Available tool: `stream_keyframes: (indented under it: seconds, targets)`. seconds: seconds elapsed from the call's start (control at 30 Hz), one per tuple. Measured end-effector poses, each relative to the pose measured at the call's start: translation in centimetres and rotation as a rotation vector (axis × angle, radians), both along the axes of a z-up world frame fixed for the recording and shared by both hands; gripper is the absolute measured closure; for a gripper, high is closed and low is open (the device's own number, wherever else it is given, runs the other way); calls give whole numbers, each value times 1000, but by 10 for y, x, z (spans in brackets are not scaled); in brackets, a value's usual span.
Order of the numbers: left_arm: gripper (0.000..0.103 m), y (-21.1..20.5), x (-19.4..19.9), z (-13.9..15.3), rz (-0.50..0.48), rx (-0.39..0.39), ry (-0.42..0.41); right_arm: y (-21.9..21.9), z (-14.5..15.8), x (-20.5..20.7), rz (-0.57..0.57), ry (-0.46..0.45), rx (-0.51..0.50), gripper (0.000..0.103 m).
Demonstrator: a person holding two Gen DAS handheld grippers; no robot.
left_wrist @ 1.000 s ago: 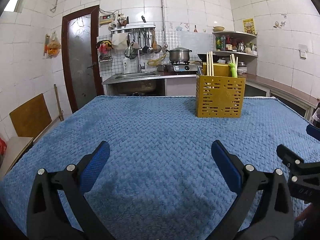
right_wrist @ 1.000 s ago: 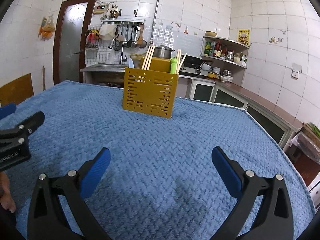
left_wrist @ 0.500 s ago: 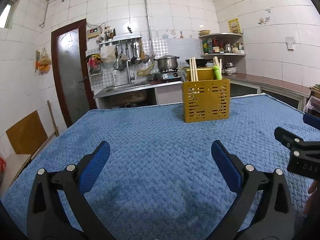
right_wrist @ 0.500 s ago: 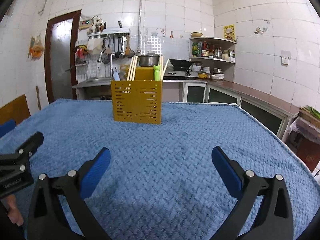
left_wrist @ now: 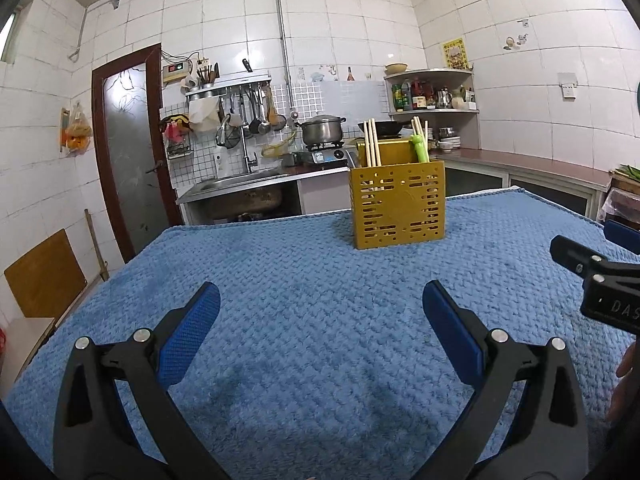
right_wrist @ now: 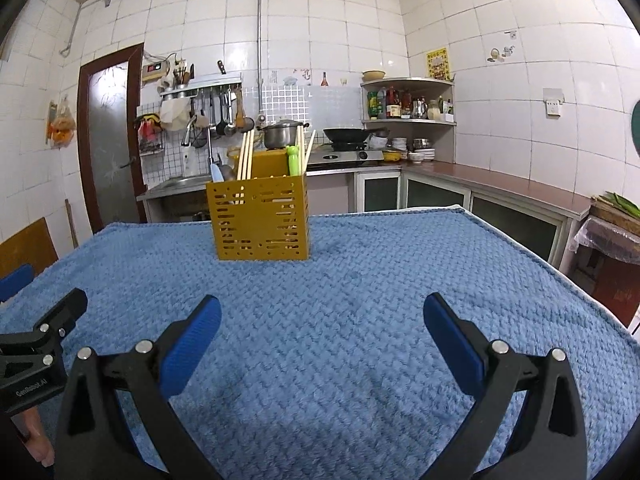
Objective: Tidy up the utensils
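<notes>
Left gripper [left_wrist: 320, 312]: fingers [left_wrist: 192, 336] spread wide, nothing between them. Right gripper [right_wrist: 322, 314]: fingers [right_wrist: 452, 344] likewise wide apart, holding nothing. Both hover over blue cloth [left_wrist: 320, 280] on the desk. Yellow slotted holder [right_wrist: 262, 220] stands upright, well ahead, with chopsticks [right_wrist: 245, 156] and green utensil [right_wrist: 293, 160] inside.

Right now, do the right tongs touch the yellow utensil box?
Apart. In the right wrist view the right tongs are open, and a wide stretch of blue cloth lies between them and the yellow utensil box.
</notes>
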State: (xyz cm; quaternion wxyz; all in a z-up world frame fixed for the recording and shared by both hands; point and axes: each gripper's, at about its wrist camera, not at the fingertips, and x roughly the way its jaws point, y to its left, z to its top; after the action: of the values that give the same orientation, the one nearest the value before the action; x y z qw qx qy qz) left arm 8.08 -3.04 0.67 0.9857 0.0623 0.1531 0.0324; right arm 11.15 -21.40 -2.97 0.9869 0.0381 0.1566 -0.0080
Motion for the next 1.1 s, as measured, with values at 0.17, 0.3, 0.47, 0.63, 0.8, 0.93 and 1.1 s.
stream_keyframes:
  seconds: [0.17, 0.3, 0.47, 0.63, 0.8, 0.93, 1.1]
  targets:
    - [5, 2, 2, 0, 7, -7, 1, 1, 0, 0, -2, -6, -1, 4]
    - [5, 5, 1, 0, 15, -22, -8, 2, 0, -1, -1, -6, -7, 4]
    - [5, 7, 3, -1, 18, -34, 1, 2, 0, -1, -1, -7, -9, 4]
    - [5, 6, 2, 0, 16, -31, -6, 4, 0, -1, 0, -11, -27, 4]
    - [5, 10, 3, 0, 6, -53, 4, 6, 0, -3, 2, -14, -36, 4]
    - [5, 13, 4, -1, 4, -67, 12, 7, 0, -4, 2, -14, -38, 4]
    - [5, 14, 3, 0, 12, -58, -3, 9, 1, -5, 5, -16, -46, 4]
